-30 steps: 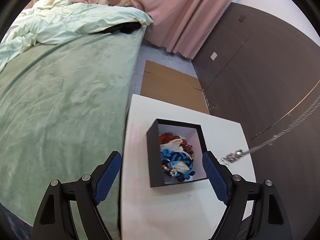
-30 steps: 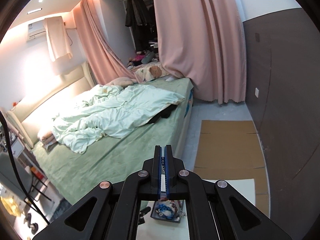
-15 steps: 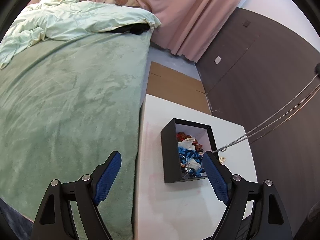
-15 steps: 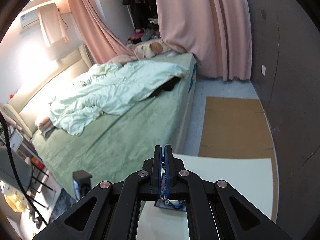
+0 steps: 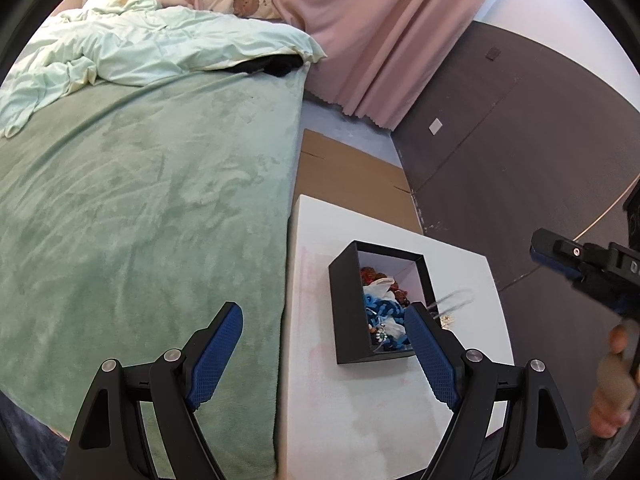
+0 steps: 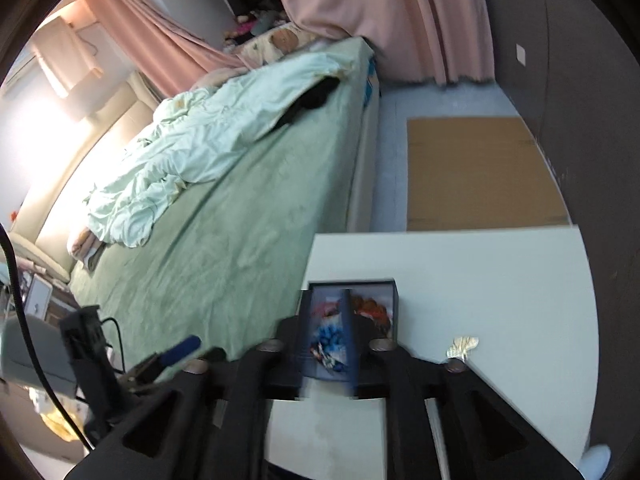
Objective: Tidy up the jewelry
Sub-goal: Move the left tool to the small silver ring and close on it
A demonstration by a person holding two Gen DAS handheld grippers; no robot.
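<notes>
Our right gripper (image 6: 326, 332): fingers (image 6: 351, 340) parted, having just been opening, nothing between them; through the gap we see only the black box (image 6: 394, 300) behind. Heavy motion blur in the right wrist view. The left wrist view catches the same gripper from the side at the frame's right edge, with a hand (image 5: 614, 384) on its handle.

Our left gripper (image 5: 326, 354): fingers (image 5: 216, 354) spread wide, gripping nothing. It hovers over the near edge of the desk (image 5: 360, 420); one finger sits over the bed side of the box, the other overlaps the box's right near corner in view.

Black box (image 5: 348, 320): open-topped, white inside, standing on the white desk near its bed-side edge. Inside is a pile of jewelry (image 5: 382, 304): blue braided pieces, reddish beads toward the far wall of the box, white bits, all tangled.

Chain necklace (image 5: 454, 300): a blurred silver chain just right of the box, outside it, ending in a small gold pendant (image 6: 462, 346) that lies on the desk. We cannot tell whether the chain has fully landed.

Beyond the box: brown cardboard (image 6: 480, 172) flat on the floor past the desk's far edge. Left of the box, the bed (image 5: 140, 200) with a green cover and a crumpled pale duvet (image 5: 160, 48). Pink curtains (image 5: 380, 32) at the far end, dark wall panel (image 5: 520, 140) right of the box.
</notes>
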